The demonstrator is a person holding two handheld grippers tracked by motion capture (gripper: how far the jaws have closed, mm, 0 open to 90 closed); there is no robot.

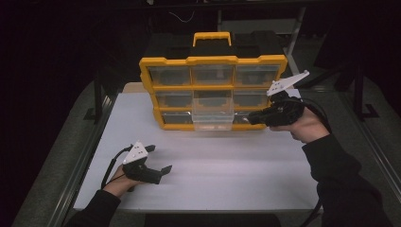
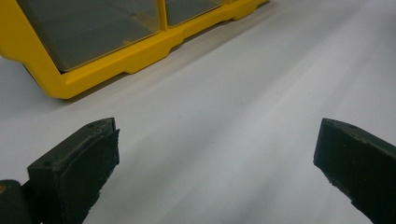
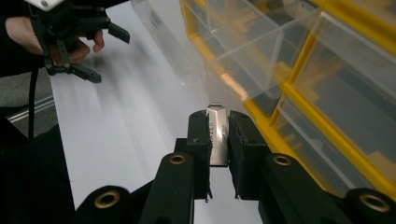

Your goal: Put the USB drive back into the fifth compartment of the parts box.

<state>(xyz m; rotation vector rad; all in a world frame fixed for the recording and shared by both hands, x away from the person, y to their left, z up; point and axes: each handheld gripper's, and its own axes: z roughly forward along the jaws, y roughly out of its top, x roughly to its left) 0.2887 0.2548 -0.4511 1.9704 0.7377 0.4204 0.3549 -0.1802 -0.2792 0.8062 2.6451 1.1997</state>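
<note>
The right hand-held gripper (image 3: 218, 135) is clenched on a small flat metal piece (image 3: 217, 133), which stands upright between its pads. It is held above the white surface (image 1: 213, 179), just in front of the yellow organizer (image 1: 213, 60) and beside the clear drawer (image 1: 213, 120) pulled out of the bottom row. The left hand-held gripper (image 2: 217, 154) is released, jaws wide apart with nothing between them, low over the surface near the organizer's left corner.
</note>
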